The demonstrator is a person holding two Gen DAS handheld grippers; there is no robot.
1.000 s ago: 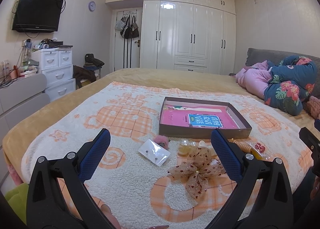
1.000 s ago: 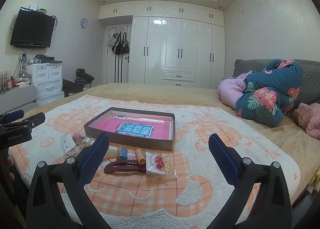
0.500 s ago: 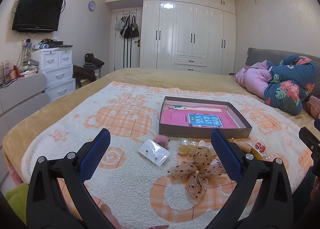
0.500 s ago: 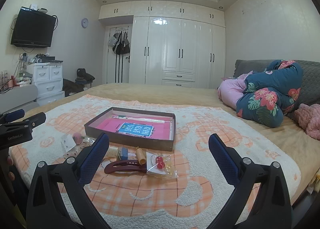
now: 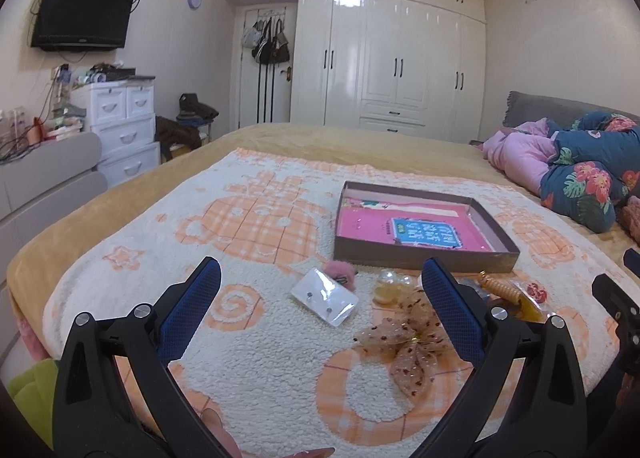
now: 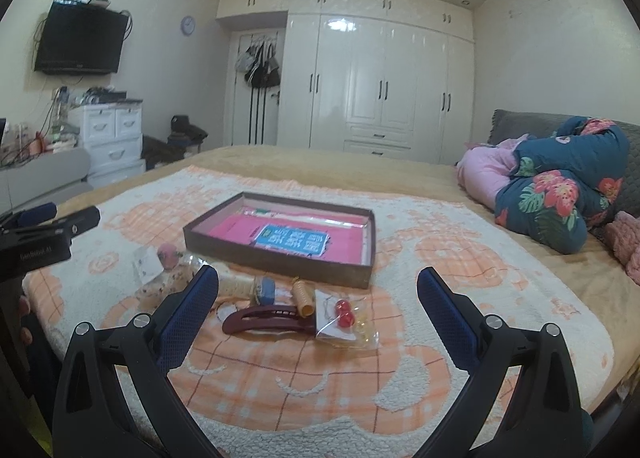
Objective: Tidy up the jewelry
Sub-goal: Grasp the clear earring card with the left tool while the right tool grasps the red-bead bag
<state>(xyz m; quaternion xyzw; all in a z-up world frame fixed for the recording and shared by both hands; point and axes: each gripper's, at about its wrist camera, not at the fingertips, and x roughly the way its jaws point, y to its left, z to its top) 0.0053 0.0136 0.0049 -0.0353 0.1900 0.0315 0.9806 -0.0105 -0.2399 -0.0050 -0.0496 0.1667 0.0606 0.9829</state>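
Jewelry pieces lie loose on a bed under a white-and-orange blanket (image 5: 256, 354), grouped by its near edge in front of a shallow brown box (image 6: 280, 254).
Box: pink-lined, holds a blue printed card.
Sheer spotted bow (image 5: 404, 342): nearest the edge.
Dark red hair clip (image 6: 264, 318): beside a clear packet with red beads (image 6: 346, 318).
Clear earring packet (image 5: 324, 298): touching a pink pompom (image 5: 340, 271).
Left hand-held gripper (image 5: 320, 298): fingers spread wide, holding nothing.
Right hand-held gripper (image 6: 318, 308): fingers spread wide, holding nothing.
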